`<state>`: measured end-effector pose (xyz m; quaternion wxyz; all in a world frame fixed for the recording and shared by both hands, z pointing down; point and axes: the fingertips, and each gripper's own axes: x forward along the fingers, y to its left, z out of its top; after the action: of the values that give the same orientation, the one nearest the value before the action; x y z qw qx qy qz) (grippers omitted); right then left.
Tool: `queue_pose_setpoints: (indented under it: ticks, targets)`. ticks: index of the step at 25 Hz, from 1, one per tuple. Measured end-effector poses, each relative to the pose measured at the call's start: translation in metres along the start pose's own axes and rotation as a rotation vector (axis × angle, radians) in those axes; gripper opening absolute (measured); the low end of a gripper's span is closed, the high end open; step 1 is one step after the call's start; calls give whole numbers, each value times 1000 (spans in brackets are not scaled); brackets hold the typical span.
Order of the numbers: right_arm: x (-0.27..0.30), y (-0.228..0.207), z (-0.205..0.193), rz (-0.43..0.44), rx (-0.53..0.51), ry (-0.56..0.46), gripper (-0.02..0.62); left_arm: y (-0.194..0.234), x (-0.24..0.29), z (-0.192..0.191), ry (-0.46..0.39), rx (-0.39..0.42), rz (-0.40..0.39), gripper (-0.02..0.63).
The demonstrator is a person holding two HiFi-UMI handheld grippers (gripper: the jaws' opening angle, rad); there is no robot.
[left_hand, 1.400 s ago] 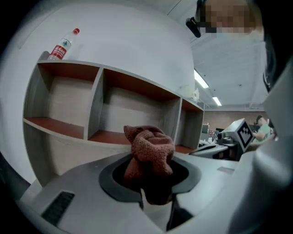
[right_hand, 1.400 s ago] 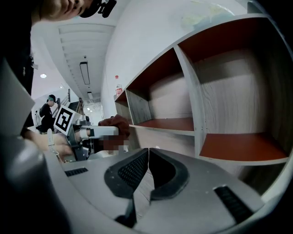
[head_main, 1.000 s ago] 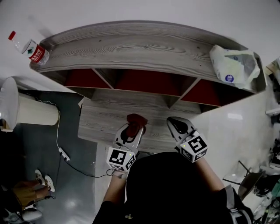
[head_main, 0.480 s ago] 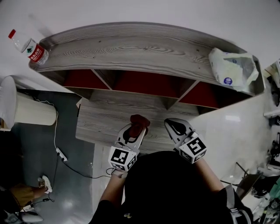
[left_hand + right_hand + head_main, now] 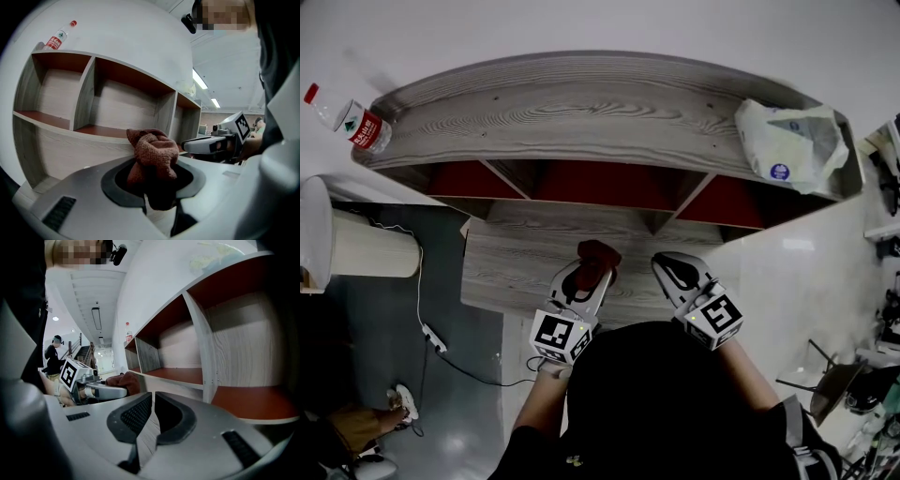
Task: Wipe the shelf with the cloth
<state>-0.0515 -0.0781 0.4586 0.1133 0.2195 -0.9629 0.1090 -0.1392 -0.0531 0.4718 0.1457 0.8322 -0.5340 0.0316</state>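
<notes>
A grey wood-grain shelf unit point(image 5: 581, 108) with red-backed compartments point(image 5: 600, 180) fills the head view. Its lower board point(image 5: 516, 253) juts toward me. My left gripper point(image 5: 584, 278) is shut on a bunched dark red cloth point(image 5: 595, 260), held just over that lower board. The cloth point(image 5: 152, 154) bulges out between the jaws in the left gripper view. Beside it on the right, my right gripper point(image 5: 678, 273) hovers over the same board with its jaws almost together and nothing between them point(image 5: 152, 420).
A plastic water bottle point(image 5: 347, 117) lies at the shelf top's left end. A white plastic bag point(image 5: 792, 142) sits at its right end. A white cylindrical bin point(image 5: 356, 248) and a cable with a power strip point(image 5: 436, 333) are on the floor at left.
The head view has shifted slightly; both grippers stay at almost the same place over the lower board, the left still holding the cloth.
</notes>
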Motion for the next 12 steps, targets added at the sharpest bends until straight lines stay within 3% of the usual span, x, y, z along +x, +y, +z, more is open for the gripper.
queue_pose_setpoints:
  ticks: [12]
  targets:
    - [1,-18,-2,-32,19,-12,-2,6,15,1,18,3,-11,137]
